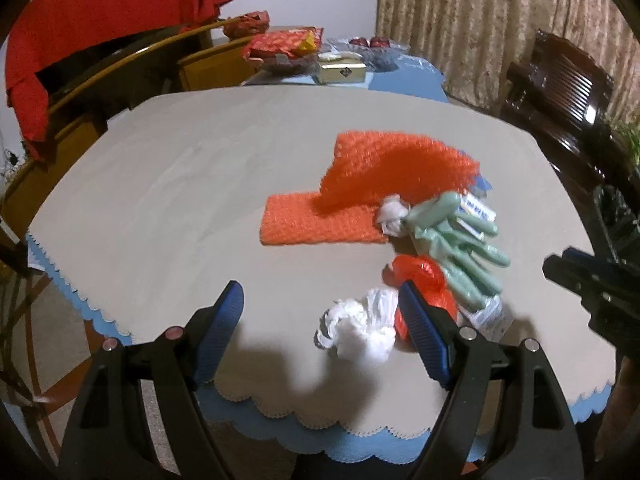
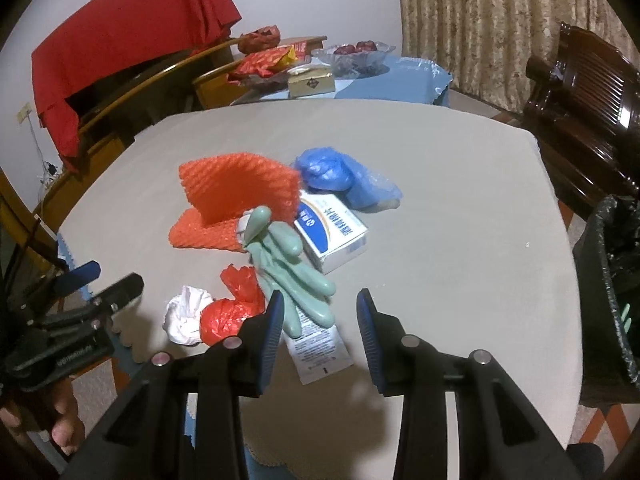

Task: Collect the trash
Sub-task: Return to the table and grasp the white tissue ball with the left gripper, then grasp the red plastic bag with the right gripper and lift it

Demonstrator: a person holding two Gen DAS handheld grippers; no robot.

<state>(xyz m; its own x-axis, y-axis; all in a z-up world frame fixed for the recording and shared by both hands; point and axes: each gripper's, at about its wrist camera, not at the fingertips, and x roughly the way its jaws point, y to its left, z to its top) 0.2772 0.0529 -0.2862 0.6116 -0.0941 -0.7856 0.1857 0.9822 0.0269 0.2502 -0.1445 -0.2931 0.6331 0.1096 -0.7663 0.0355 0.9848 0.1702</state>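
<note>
Left gripper (image 1: 320,320) agape, empty, crumpled white tissue wad (image 1: 360,330) between jaws; right gripper (image 2: 320,316) parted, empty, above limp green rubber glove (image 2: 296,272).

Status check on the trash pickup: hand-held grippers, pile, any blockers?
Left hand-held gripper open, empty, above white crumpled bag. Right hand-held gripper open, empty, over green gloves. Trash pile on table, bin at right; nothing blocking.
</note>
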